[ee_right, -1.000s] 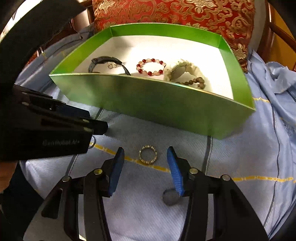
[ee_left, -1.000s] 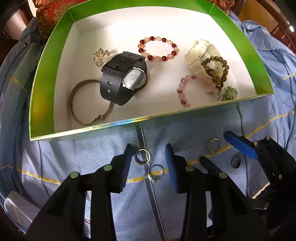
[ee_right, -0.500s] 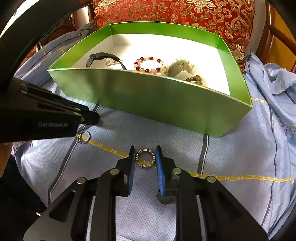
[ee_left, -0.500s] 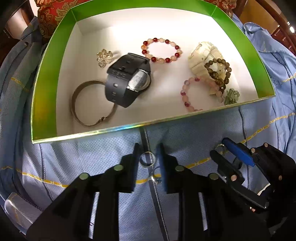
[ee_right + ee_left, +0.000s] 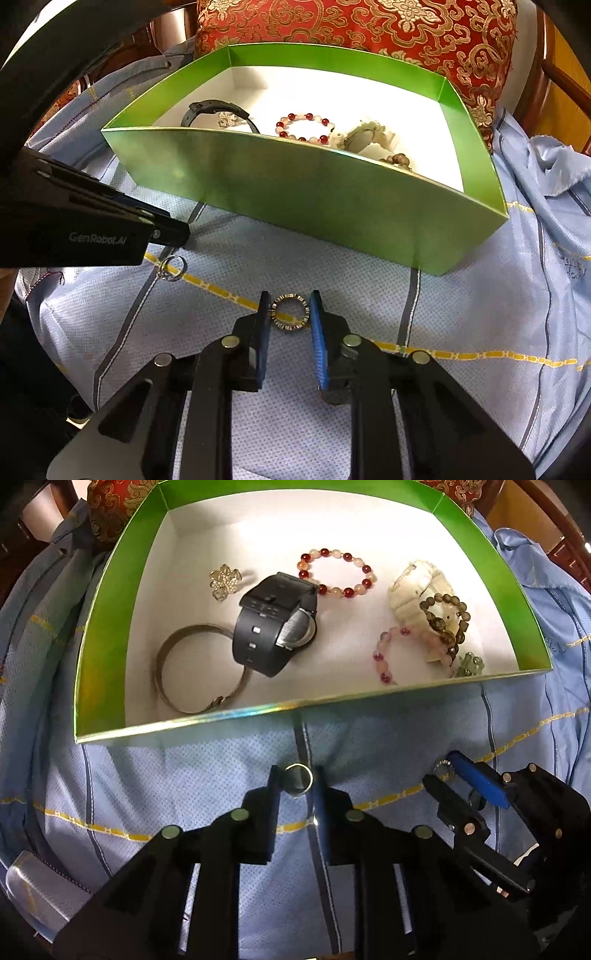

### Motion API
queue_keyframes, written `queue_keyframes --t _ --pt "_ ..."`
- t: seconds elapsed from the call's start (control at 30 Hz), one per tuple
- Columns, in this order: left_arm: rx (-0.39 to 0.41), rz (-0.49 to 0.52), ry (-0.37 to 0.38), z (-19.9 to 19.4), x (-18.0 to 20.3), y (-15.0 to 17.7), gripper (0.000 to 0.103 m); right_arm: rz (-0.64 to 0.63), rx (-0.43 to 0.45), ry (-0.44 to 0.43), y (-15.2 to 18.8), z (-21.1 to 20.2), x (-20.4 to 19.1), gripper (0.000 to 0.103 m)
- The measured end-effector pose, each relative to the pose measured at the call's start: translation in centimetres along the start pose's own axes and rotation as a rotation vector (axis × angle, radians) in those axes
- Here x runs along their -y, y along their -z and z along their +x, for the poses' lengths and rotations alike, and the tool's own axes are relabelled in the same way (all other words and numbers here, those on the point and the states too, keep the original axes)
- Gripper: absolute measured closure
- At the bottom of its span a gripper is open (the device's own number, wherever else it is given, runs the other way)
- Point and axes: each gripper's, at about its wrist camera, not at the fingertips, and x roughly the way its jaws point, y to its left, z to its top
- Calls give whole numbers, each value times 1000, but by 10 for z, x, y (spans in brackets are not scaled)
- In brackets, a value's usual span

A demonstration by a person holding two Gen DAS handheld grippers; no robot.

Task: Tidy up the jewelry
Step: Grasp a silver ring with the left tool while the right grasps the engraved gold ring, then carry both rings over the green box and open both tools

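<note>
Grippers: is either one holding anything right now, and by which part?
Both. The left gripper pinches a plain silver ring across its band; the right gripper pinches a patterned ring by its outer edges. Both rings still look down on the blue cloth.

Only one text can be read. In the right wrist view, the words "GenRobot.AI" stand in pale letters on the black side of the left gripper (image 5: 177,236), at about 9 o'clock in the picture. On the blue cloth (image 5: 480,295), at 3 o'clock near the right edge, there is some faint dark writing, but it is too small and blurred to read. The watch (image 5: 275,624) in the box (image 5: 110,635) shows marks on its back, not readable.
</note>
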Motion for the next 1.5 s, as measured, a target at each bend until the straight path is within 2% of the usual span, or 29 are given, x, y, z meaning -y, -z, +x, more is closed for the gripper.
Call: queue_keyframes --t 0.13,0.2,0.33,0.4,0.5,0.63,0.73,0.9,0.93,1.0,1.07,1.13,1.2,1.3,1.4,1.5 --pt "21 -5 8 -12 -6 2 85 22 5 -2 0 -7 4 82" --pt "45 -5 13 -24 -9 -1 85 22 40 -20 -2 -25 4 82" --pt "152 46 80 -70 -4 9 85 31 146 -98 -18 -69 8 82" --pt "232 63 110 -91 -6 2 85 53 211 -90 -35 -85 18 82" --pt "298 26 71 -98 -14 -19 85 77 238 -44 -57 -83 32 82" --pt "296 -15 0 -87 -22 -38 85 100 185 -6 -75 -53 45 82" --pt "268 -31 -22 -71 -22 -40 85 103 163 -1 -77 -39 47 82" --pt "270 -24 -40 -70 -24 -39 85 94 141 12 -73 -29 41 82" --pt "271 -21 -41 -68 -25 -41 85 95 138 18 -73 -28 41 80" --pt "278 -16 -43 -69 -24 -40 83 101 147 30 -72 -30 40 59" --pt "278 -9 -42 -70 -22 -38 80 108 165 28 -69 -38 40 59" --pt "285 0 -34 -72 -19 -35 71 104 181 16 -64 -50 38 59" --pt "299 5 -17 -79 -18 -31 67 104 197 5 -58 -61 38 59" --pt "319 17 36 -90 -17 -22 57 112 212 -20 -42 -79 39 58" --pt "320 17 80 -99 -20 -12 55 124 186 -44 -21 -84 41 58" --pt "279 32 116 -99 -18 3 56 89 120 -35 1 -75 36 58"
